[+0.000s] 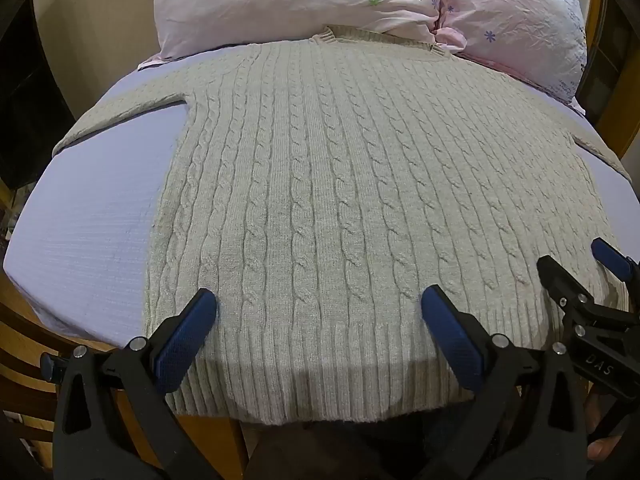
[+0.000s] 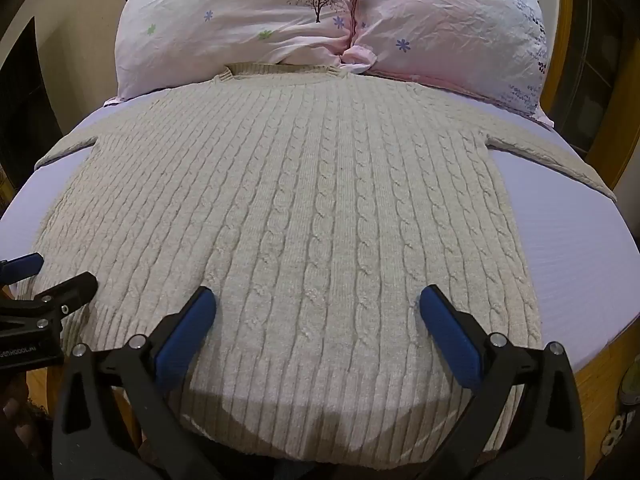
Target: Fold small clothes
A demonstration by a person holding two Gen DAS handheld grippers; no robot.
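A cream cable-knit sweater (image 1: 320,184) lies flat on a lavender sheet (image 1: 88,232), collar far, ribbed hem near and hanging a little over the bed's front edge. Its sleeves spread out to both sides. My left gripper (image 1: 319,304) is open above the hem's left part, holding nothing. My right gripper (image 2: 318,300) is open above the hem's right part, also empty. The right gripper (image 1: 576,276) shows at the right of the left wrist view. The left gripper (image 2: 60,276) shows at the left of the right wrist view. The sweater (image 2: 300,208) fills the right wrist view.
Two pink floral pillows (image 1: 304,4) (image 2: 452,36) lie against the sweater's collar at the head of the bed. A wooden bed frame (image 1: 24,344) runs around the mattress. The lavender sheet (image 2: 576,248) shows bare on both sides of the sweater.
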